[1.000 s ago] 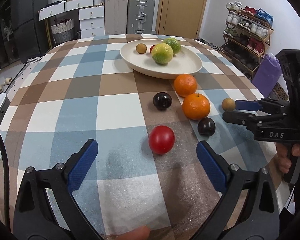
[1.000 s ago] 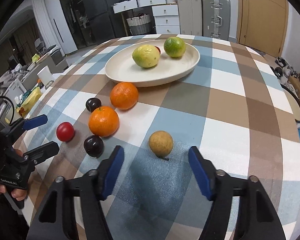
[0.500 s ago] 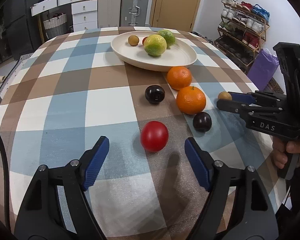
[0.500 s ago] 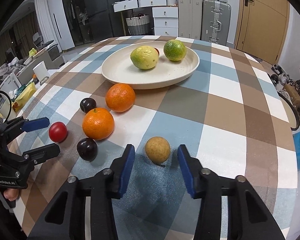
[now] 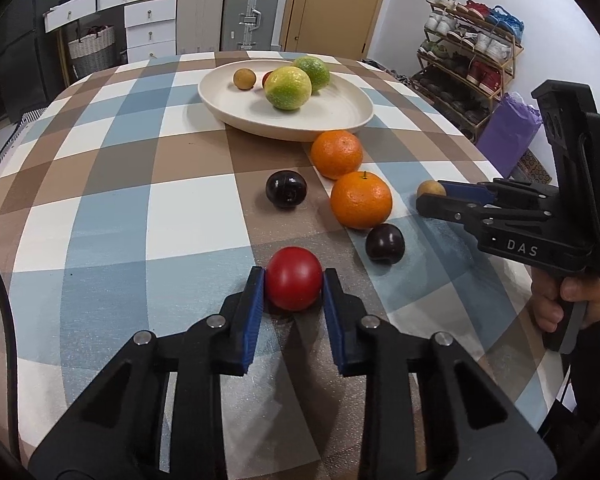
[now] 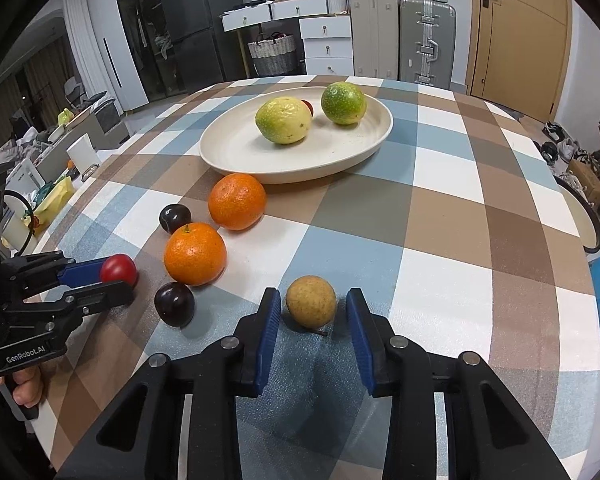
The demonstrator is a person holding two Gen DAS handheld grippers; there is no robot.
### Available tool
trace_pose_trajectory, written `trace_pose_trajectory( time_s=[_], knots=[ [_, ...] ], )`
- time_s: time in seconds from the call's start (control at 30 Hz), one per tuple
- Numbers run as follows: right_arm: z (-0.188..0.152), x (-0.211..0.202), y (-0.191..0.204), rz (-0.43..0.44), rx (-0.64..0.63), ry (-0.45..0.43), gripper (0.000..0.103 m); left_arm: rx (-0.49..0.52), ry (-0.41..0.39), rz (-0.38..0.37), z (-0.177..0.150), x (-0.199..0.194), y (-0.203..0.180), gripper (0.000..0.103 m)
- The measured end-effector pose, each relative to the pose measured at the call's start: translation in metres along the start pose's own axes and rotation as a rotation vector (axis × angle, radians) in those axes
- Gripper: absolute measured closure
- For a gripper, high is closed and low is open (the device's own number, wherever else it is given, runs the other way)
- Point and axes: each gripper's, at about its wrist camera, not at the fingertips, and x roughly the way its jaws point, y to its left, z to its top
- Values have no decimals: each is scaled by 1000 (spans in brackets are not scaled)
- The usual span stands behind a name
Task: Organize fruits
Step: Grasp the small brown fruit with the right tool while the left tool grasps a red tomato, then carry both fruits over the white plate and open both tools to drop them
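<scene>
My left gripper (image 5: 294,286) is shut on a red round fruit (image 5: 294,283) that rests on the checked tablecloth. My right gripper (image 6: 312,308) is open around a small tan fruit (image 6: 311,301), with gaps on both sides. Two oranges (image 5: 361,205) (image 5: 337,154) and two dark plums (image 5: 286,189) (image 5: 385,243) lie between them. A cream plate (image 5: 340,114) at the back holds two green-yellow citrus fruits (image 5: 288,88), a small tan fruit (image 5: 244,79) and a partly hidden red one.
The round table edge (image 6: 580,216) curves on the right. A shoe rack (image 5: 468,64) and purple bag (image 5: 508,132) stand beyond it. Drawers, suitcases (image 6: 404,40) and a wicker basket stand behind the table.
My left gripper moved forward and closed on the red fruit. My right gripper moved forward so its narrowing fingers now flank the tan fruit.
</scene>
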Motion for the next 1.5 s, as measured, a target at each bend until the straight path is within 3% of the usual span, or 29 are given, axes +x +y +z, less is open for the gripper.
trace_pose_trajectory(
  time_s=[0.2,0.9,1.5],
  knots=[
    [-2,-1,-1,6,10,-11,77,-1,-14,-8,1,-3,4,78],
    [16,-27,5,68,19,-154,77,-16,-169,12,42,-24,15,78],
    [47,-32,-5,86,36,-225,77,-47,-243,14,86,-11,25,78]
  ],
)
